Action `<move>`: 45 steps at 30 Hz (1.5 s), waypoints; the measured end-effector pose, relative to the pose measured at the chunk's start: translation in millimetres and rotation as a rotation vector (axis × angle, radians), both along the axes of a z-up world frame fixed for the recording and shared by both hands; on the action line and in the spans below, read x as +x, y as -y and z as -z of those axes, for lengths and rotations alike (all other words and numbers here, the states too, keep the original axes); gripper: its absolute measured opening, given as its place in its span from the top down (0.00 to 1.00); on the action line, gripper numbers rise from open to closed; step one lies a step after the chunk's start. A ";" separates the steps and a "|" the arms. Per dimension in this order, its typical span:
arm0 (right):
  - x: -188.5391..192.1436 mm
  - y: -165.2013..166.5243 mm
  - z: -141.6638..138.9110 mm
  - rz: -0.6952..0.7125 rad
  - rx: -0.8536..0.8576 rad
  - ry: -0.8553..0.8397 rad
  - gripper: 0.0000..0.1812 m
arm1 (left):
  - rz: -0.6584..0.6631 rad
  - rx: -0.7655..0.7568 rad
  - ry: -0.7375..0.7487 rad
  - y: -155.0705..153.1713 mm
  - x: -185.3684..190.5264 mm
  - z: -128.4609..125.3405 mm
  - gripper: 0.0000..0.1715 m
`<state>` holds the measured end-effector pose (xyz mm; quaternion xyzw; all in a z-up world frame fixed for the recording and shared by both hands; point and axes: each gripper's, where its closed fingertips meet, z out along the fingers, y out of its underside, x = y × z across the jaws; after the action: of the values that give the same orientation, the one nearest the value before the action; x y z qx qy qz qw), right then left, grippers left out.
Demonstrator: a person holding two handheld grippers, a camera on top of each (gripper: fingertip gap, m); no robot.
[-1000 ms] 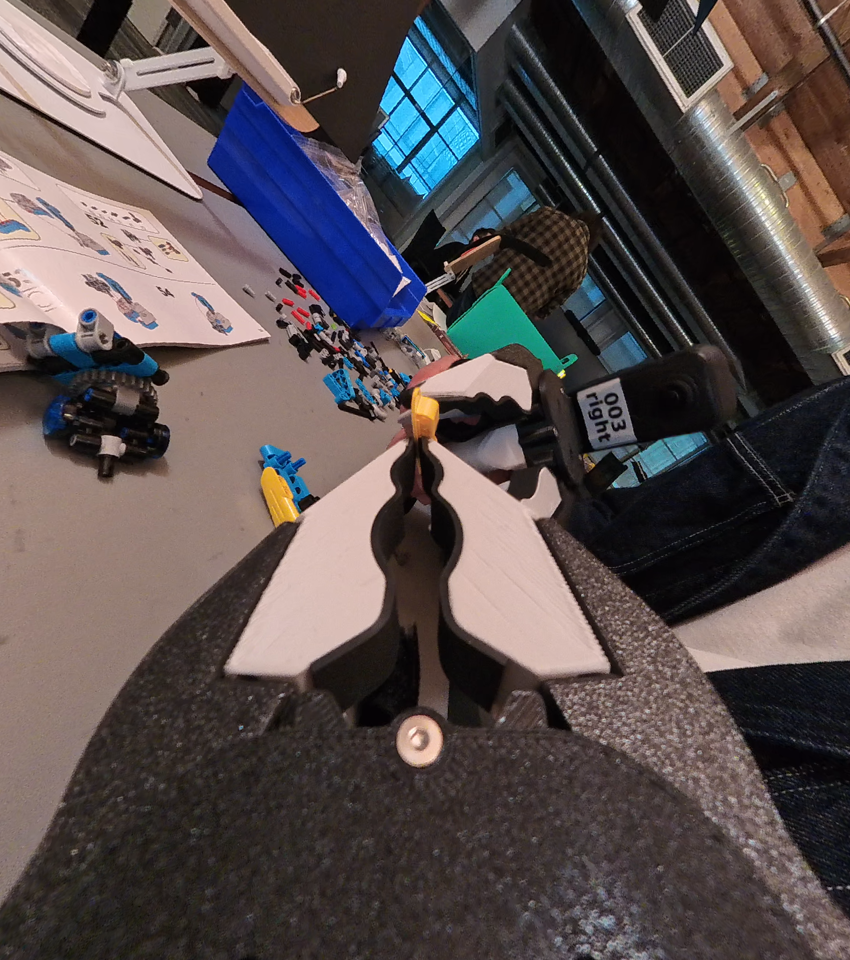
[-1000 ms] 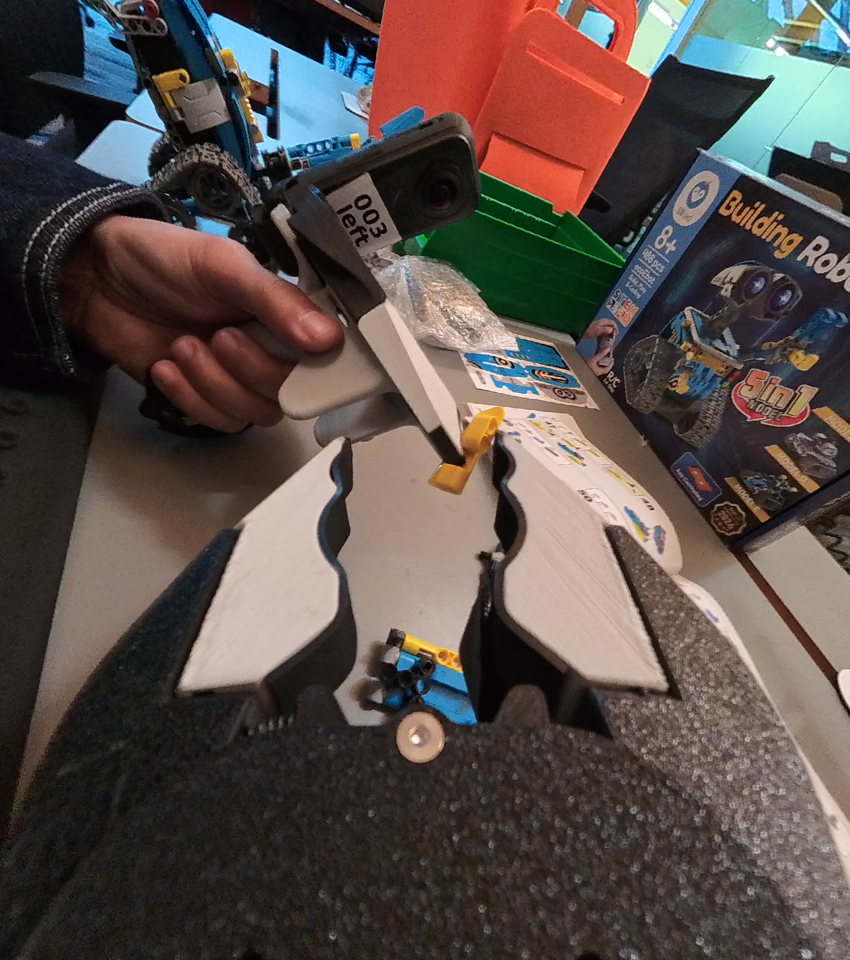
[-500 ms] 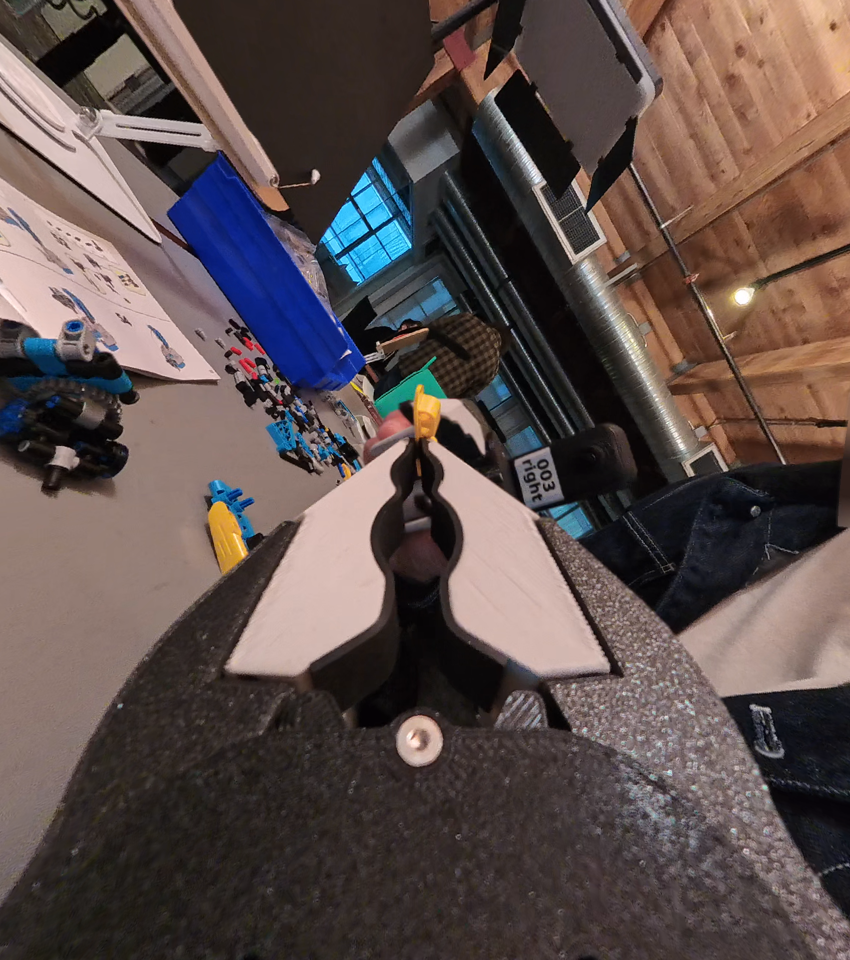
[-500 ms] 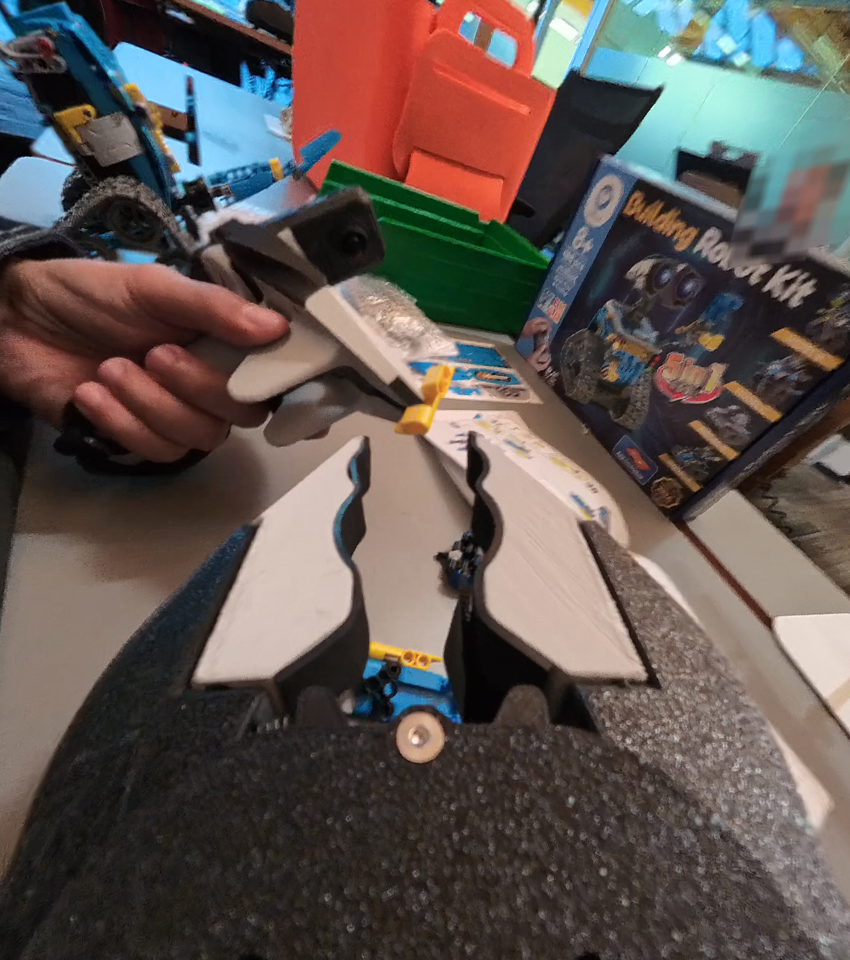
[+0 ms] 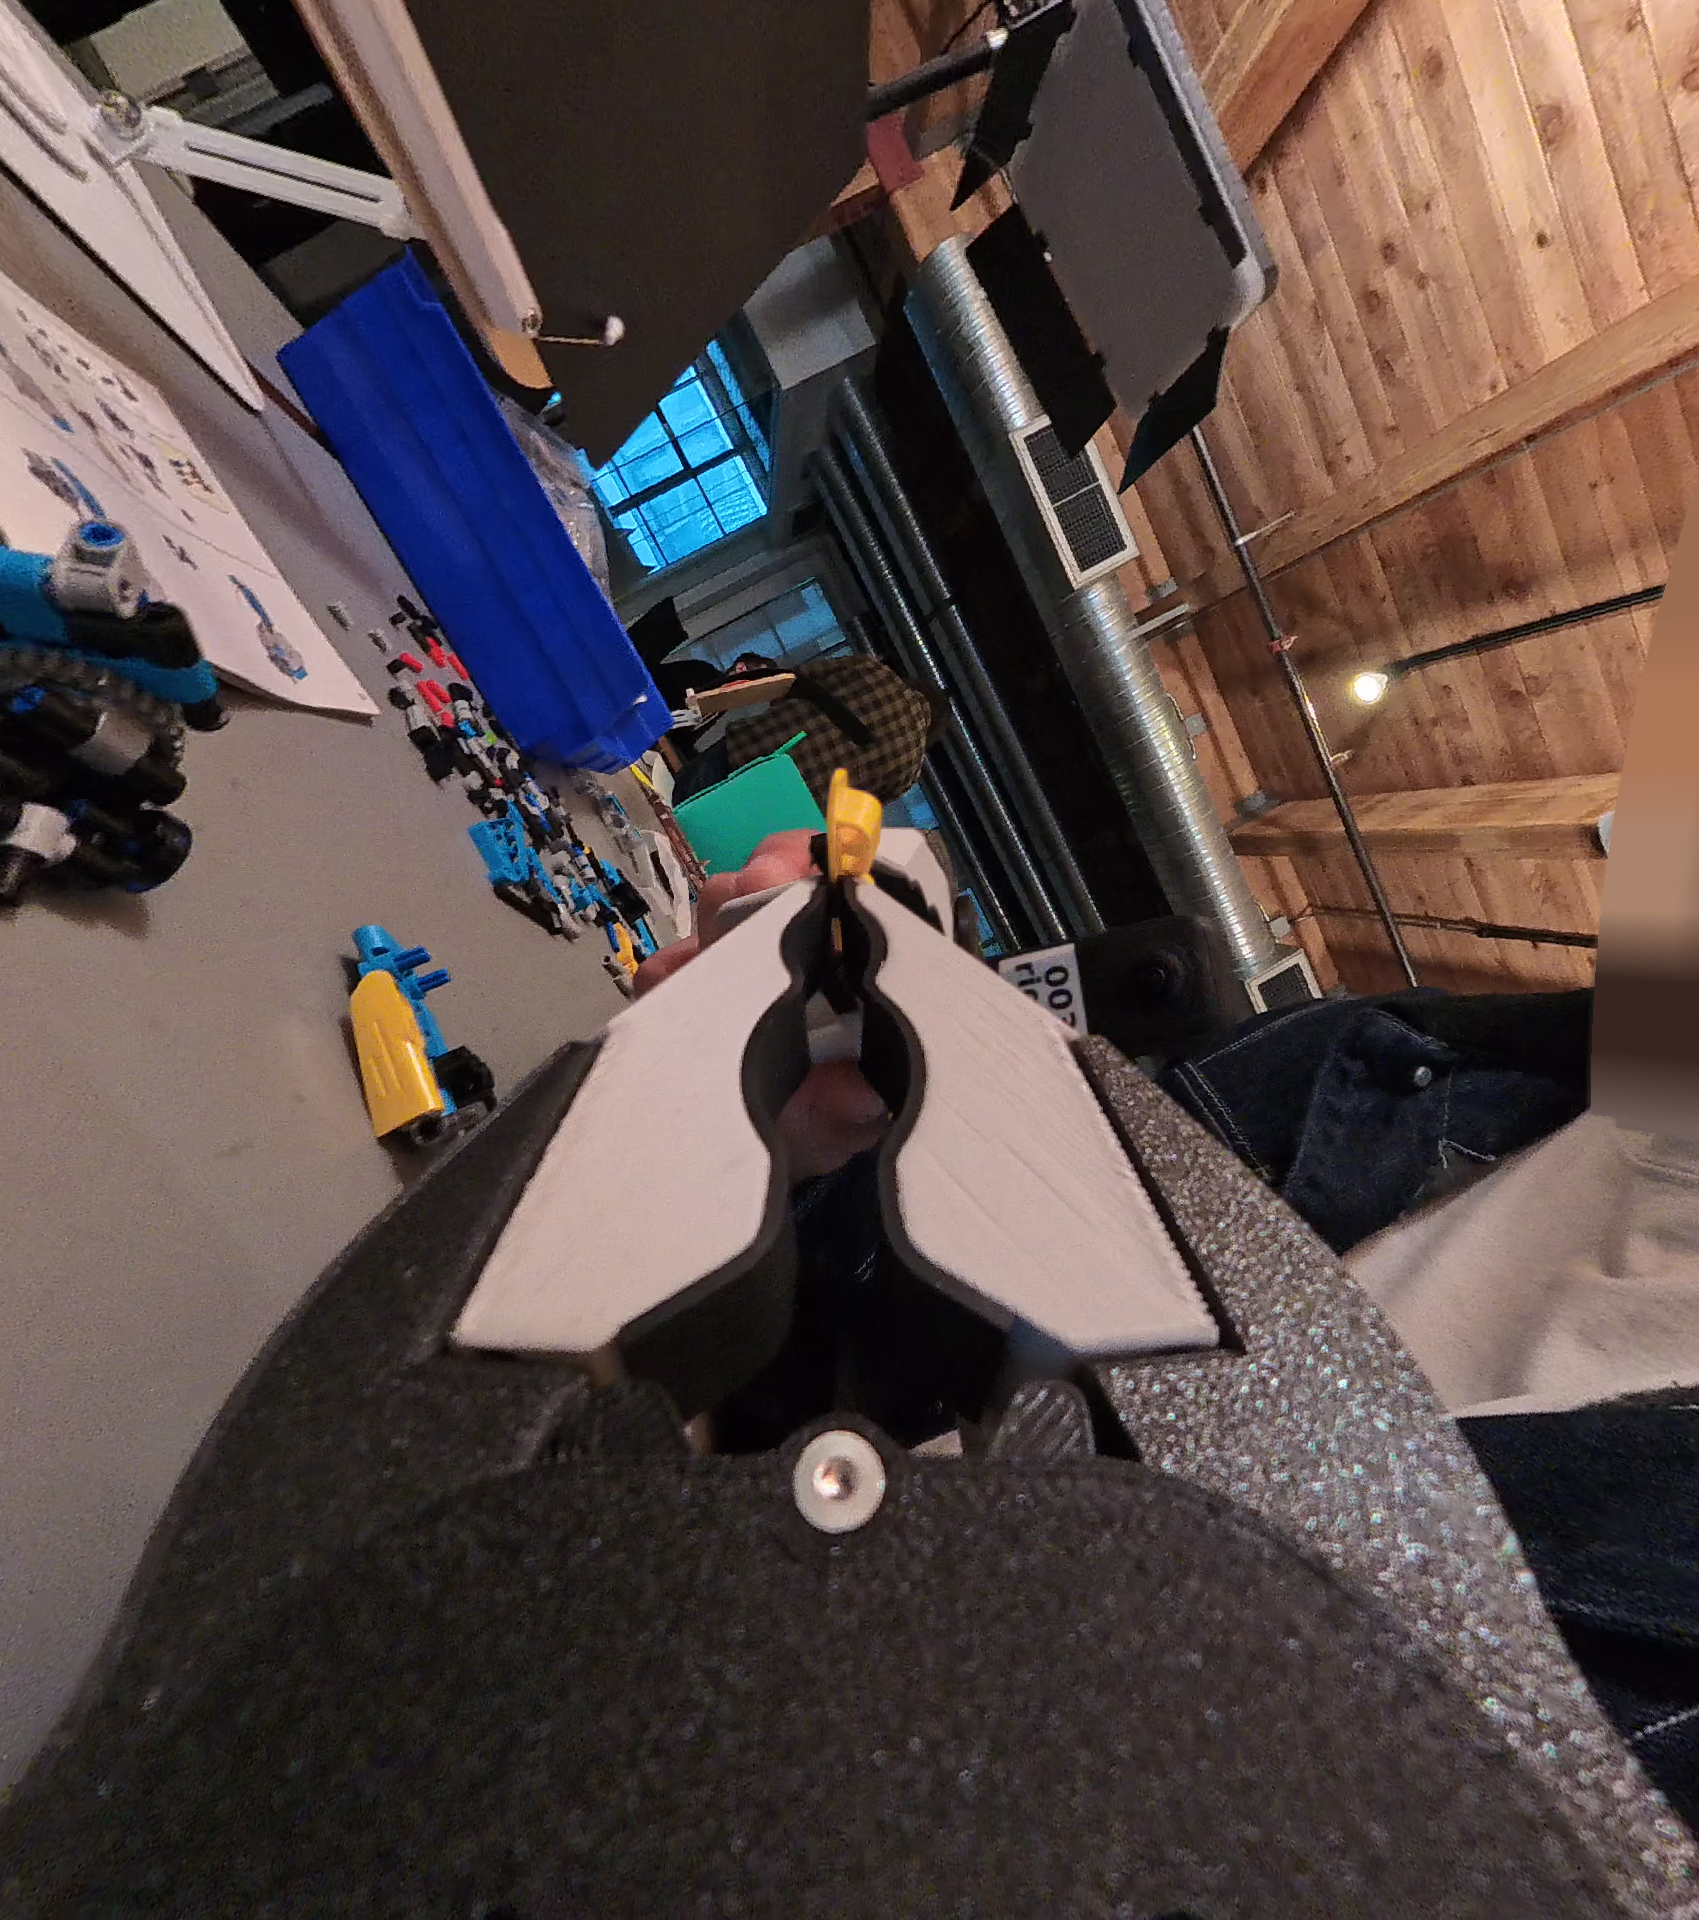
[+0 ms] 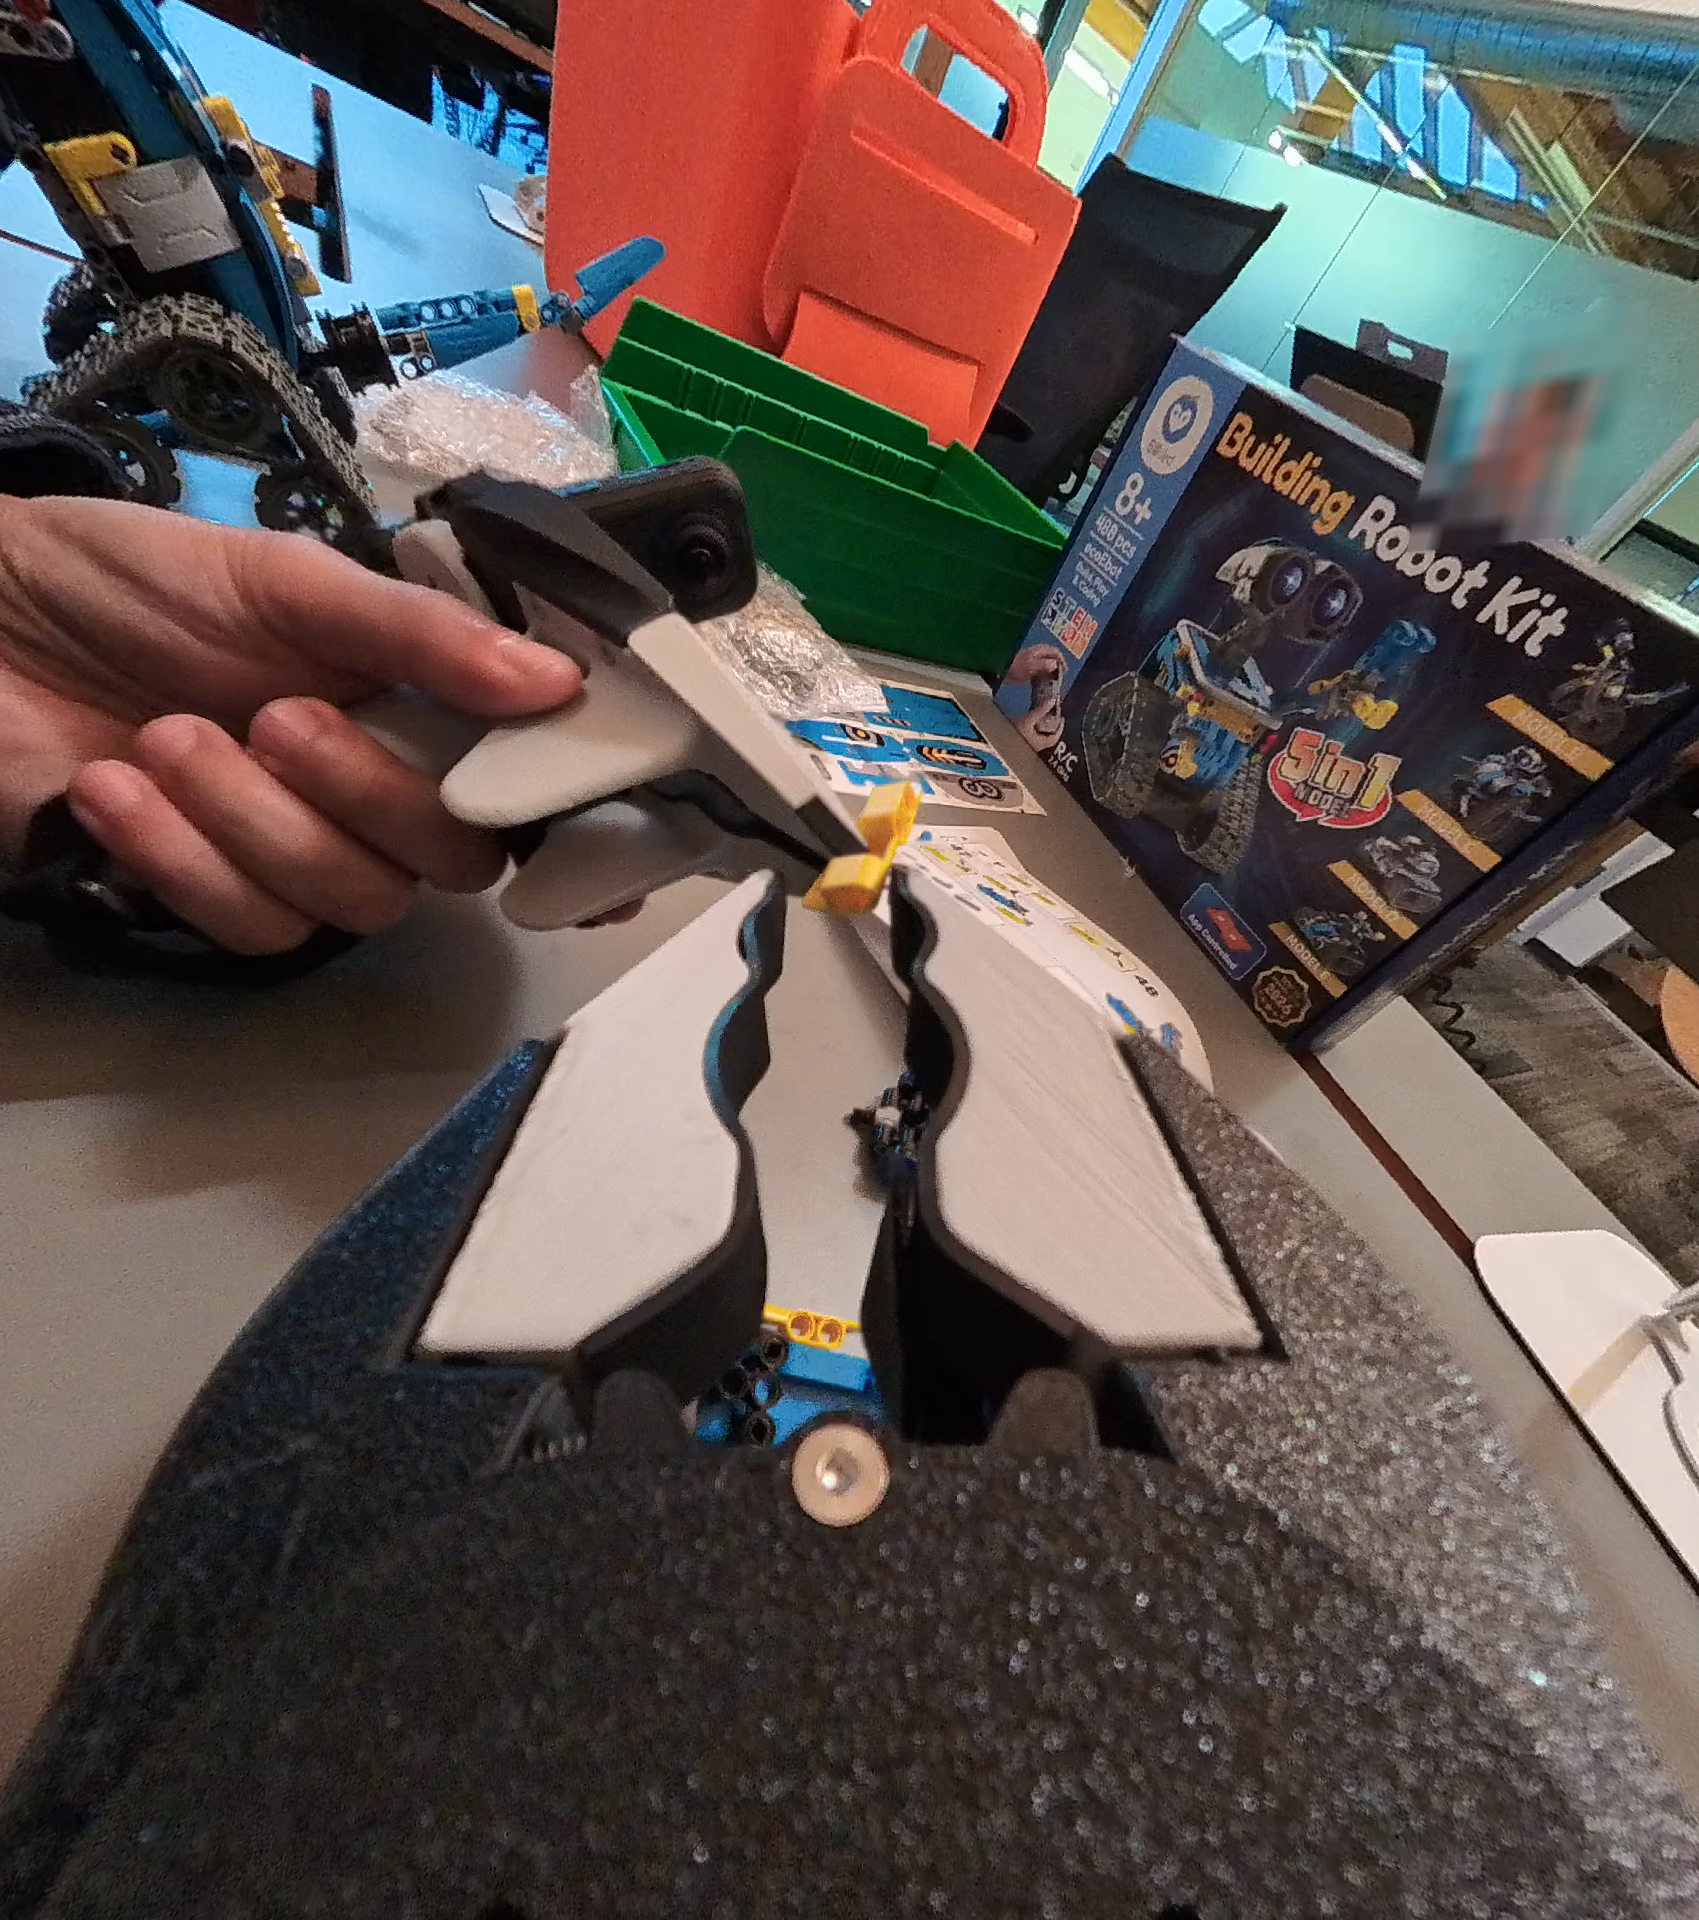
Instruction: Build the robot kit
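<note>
My left gripper [image 5: 837, 906] is shut on a small yellow angled brick piece [image 5: 850, 826] that sticks out past its tips, held above the grey table [image 5: 149, 1195]. In the right wrist view a hand holds this left gripper [image 6: 829, 847], with the yellow piece [image 6: 871, 847] at its tip. My right gripper [image 6: 837, 896] is open, its two tips on either side of the piece's lower end. I cannot tell whether they touch it. The right gripper's camera [image 5: 1151, 977] shows behind the left fingers.
A blue-and-black track assembly [image 5: 45, 727], a yellow-and-blue piece [image 5: 393, 1049], loose parts [image 5: 512, 790], a booklet [image 5: 97, 447] and a blue bin [image 5: 471, 561] are on the table. A green bin [image 6: 824, 499], a kit box [image 6: 1344, 707], a tracked model [image 6: 180, 312] and a sticker sheet [image 6: 918, 738] stand beyond. Less than 4 cm separates the two grippers' tips.
The left gripper has risen and tilted upward with the yellow piece. The right gripper's jaws have narrowed, and their tips now flank the piece.
</note>
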<state>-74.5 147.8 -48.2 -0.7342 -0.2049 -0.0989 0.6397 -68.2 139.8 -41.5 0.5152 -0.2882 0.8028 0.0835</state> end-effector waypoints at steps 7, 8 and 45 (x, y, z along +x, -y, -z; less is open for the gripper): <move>1.9 2.1 1.0 -0.022 -0.020 -0.029 0.91 | -0.008 0.058 -0.004 2.1 0.3 1.5 1.00; 1.9 1.8 0.5 -0.015 -0.008 -0.017 0.91 | -0.010 0.044 -0.007 0.9 0.4 1.5 1.00; -17.4 35.8 20.3 -0.371 -0.256 -0.209 0.92 | 0.282 0.027 -0.058 40.0 -17.5 12.9 0.90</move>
<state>-91.9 112.0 -68.5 -0.7652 -0.2797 0.1232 0.5666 -85.7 99.8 -54.3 0.4936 -0.3662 0.7639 0.1967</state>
